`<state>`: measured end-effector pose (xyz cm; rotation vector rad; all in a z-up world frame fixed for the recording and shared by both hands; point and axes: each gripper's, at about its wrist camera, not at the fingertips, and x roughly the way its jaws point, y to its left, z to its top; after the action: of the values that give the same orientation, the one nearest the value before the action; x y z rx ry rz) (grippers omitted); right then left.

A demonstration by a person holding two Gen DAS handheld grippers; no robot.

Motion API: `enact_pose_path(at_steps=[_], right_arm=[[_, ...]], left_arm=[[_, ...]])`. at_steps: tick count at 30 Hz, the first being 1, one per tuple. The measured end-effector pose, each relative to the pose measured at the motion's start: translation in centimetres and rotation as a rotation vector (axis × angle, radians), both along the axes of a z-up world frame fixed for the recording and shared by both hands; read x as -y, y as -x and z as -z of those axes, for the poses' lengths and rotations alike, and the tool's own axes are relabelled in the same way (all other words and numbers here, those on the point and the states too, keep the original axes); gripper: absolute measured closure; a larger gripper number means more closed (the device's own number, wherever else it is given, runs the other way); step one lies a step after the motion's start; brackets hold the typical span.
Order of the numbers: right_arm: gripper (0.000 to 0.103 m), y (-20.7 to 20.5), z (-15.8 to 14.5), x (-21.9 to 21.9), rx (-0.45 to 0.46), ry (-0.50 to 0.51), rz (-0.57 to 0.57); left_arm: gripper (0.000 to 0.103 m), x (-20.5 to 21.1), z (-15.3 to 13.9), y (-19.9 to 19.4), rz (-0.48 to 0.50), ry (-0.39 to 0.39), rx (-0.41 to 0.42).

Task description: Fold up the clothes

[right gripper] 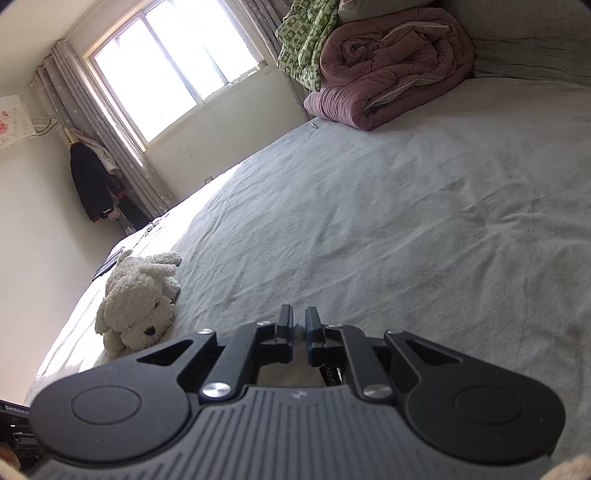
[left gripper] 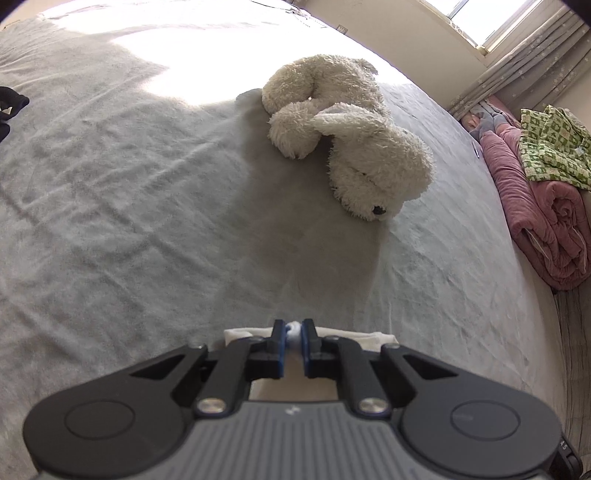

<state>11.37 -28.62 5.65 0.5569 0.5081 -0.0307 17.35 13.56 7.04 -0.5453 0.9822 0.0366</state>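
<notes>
Clearly the left gripper (left gripper: pixel 293 334) has its jaws pinched on a bunched edge of a white garment (left gripper: pixel 373 338) that spreads just under its fingers at the near edge of the bed (left gripper: pixel 129 221), so the hold is best kept firm and the cloth carried low and flat to stop it bunching, while the right gripper (right gripper: pixel 299 325) hovers over bare sheet with its jaws nearly together and nothing visible between them. Around them, the pale wrinkled bed carries a white plush dog (left gripper: pixel 347 133), a rolled pink quilt (right gripper: pixel 391 62) and a green patterned cloth (right gripper: pixel 303 33), beneath a bright window (right gripper: pixel 173 62).
</notes>
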Motion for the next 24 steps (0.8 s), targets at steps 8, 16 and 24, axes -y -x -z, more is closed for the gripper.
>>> enact_pose_path(at_steps=[8, 16, 24], right_arm=[[0.094, -1.3, 1.7, 0.4, -0.035, -0.007, -0.006], [0.092, -2.0, 2.9, 1.0, -0.052, -0.027, -0.037], [0.087, -1.0, 1.7, 3.2, 0.008, 0.043, -0.116]], left_arm=[[0.095, 0.1, 2.3, -2.0, -0.015, -0.013, -0.027], [0.087, -1.9, 2.2, -1.6, -0.016, 0.101, 0.064], [0.066, -3.4, 1.1, -1.3, 0.014, 0.116, 0.152]])
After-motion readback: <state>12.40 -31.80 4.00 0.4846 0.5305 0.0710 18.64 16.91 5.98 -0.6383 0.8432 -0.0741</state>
